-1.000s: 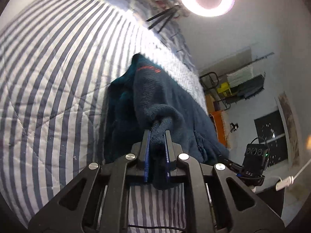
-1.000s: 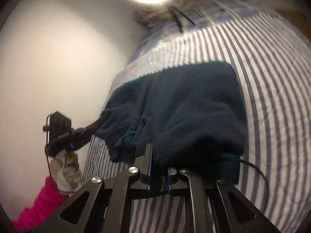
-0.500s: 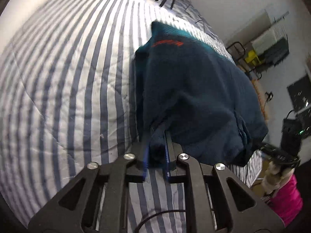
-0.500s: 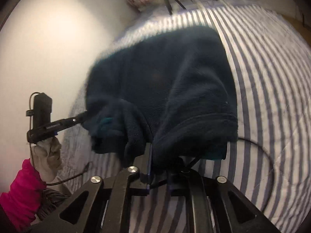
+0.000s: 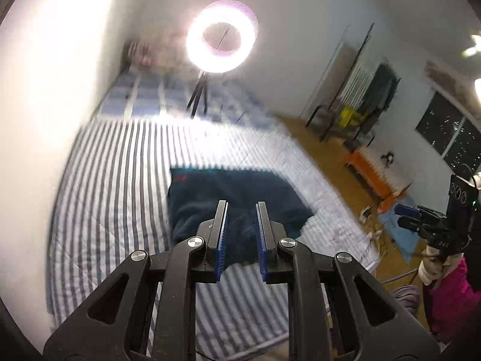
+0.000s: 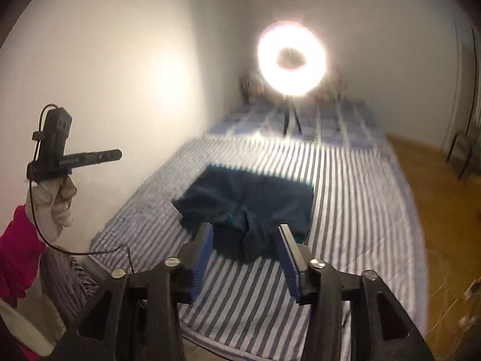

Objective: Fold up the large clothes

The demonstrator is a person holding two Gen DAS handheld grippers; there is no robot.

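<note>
A dark blue fleece garment (image 5: 234,198) lies folded in a rough rectangle on the striped bed (image 5: 120,180); it also shows in the right wrist view (image 6: 249,207). My left gripper (image 5: 240,207) is open and empty, raised above and short of the garment. My right gripper (image 6: 245,231) is open wide and empty, held back above the garment's near edge. The left gripper also shows in the right wrist view (image 6: 117,154), held in a gloved hand at the left. The right gripper shows at the right of the left wrist view (image 5: 405,216).
A lit ring light (image 6: 291,57) on a tripod stands at the head of the bed. A white wall (image 6: 120,75) runs along the bed's left side. Wooden floor (image 6: 445,210), a clothes rack (image 5: 369,90) and an orange stool (image 5: 366,171) are to the right.
Both grippers have let go of the fleece and opened. They have pulled back and up from the bed, and the garment now lies flat and folded.
</note>
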